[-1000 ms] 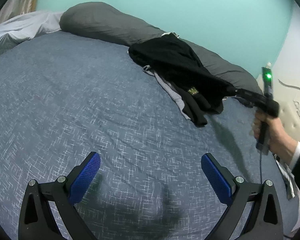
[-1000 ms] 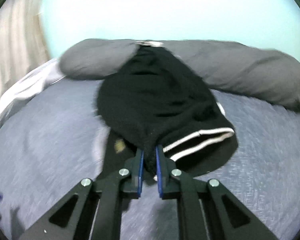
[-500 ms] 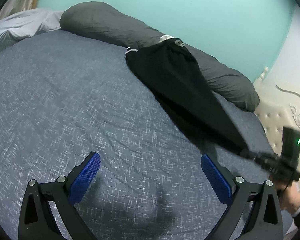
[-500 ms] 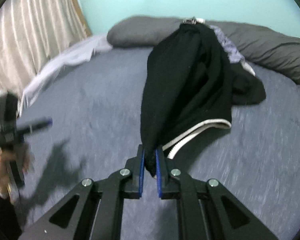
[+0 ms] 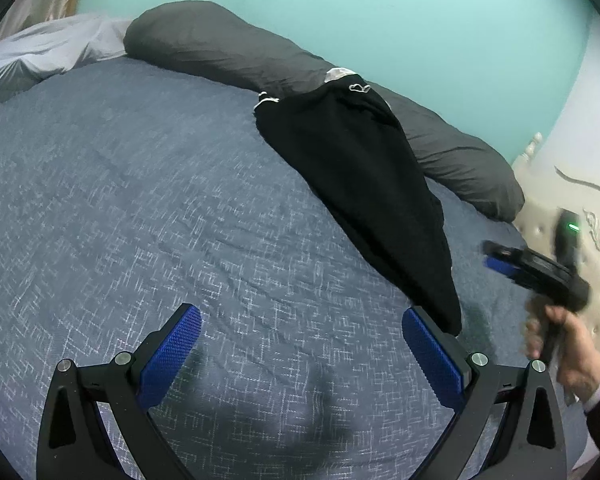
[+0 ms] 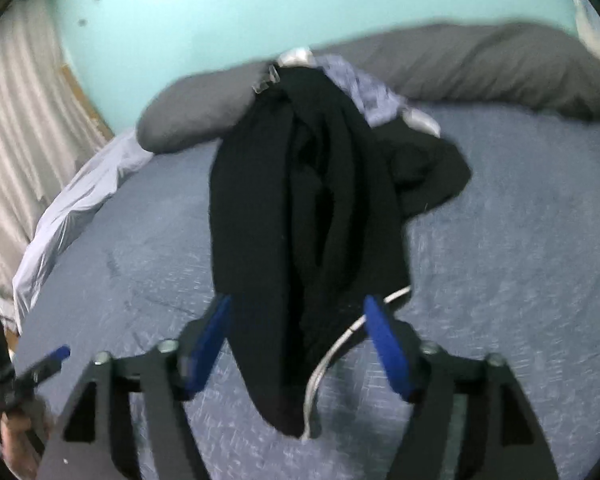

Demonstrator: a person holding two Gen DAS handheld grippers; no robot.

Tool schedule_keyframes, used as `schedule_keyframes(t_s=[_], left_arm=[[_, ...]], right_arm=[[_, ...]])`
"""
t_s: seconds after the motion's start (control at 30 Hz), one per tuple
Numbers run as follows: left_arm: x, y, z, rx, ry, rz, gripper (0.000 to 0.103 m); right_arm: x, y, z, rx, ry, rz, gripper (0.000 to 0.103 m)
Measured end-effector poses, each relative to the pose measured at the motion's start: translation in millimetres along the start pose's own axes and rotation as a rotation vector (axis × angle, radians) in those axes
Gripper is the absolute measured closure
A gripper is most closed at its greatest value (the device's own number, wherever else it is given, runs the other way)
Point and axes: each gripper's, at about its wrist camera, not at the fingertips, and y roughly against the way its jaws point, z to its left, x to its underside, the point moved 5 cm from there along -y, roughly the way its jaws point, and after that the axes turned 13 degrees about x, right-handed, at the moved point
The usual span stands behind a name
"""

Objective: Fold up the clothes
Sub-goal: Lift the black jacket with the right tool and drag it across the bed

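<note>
Lying stretched in a long, rumpled strip across the blue bedspread, black garment, far end draped up against the grey bolster pillow, near end tapering to a point just beside the left gripper. Not flat, not squared: deep lengthwise folds down the middle, a white-trimmed edge curling out at the near tip, a second dark piece and some lilac cloth bunched beside it close to the pillow. Spread wide and holding nothing, left gripper, hovering over bare bedspread on the side of the garment away from the headboard. Parted as well, right gripper, blue pads on either side of the garment's near end with clear gaps showing, so no pinch on the cloth; from the left view, blurred and seen side-on, off to the headboard side of the garment. Main risks, as a judgement: closing on the bunched tip and catching several layers at once, dragging the whole strip instead of one edge; pulling the far end and bringing the neighbouring pieces along, tangled near the pillow; folding over the present wrinkles and setting a crooked, lumpy crease; motion blur in the right view hinting at speed, hence a mis-aimed grab at the thin trim alone.
</note>
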Motion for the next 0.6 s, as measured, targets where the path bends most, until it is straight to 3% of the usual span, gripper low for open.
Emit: schedule_keyframes(t_s=[0.27,0.33,0.43,0.6], left_arm=[[1,-3,0,0.006,-0.008,0.019,0.0],[0,-2,1,0.002,-0.005,0.015,0.0],[-2,2,0,0.007,0.0,0.006,0.0],[-4,4,-4,0.024,0.004,0.001,0.0]], right_arm=[[-11,-64,3,0.023,-0.086,0.101,0.032],[-14,-80,4,0.029,-0.107,0.126,0.065],[-13,-76,10,0.015,-0.094,0.088,0.09],[-16,-35,18,-0.039,-0.056,-0.008,0.094]])
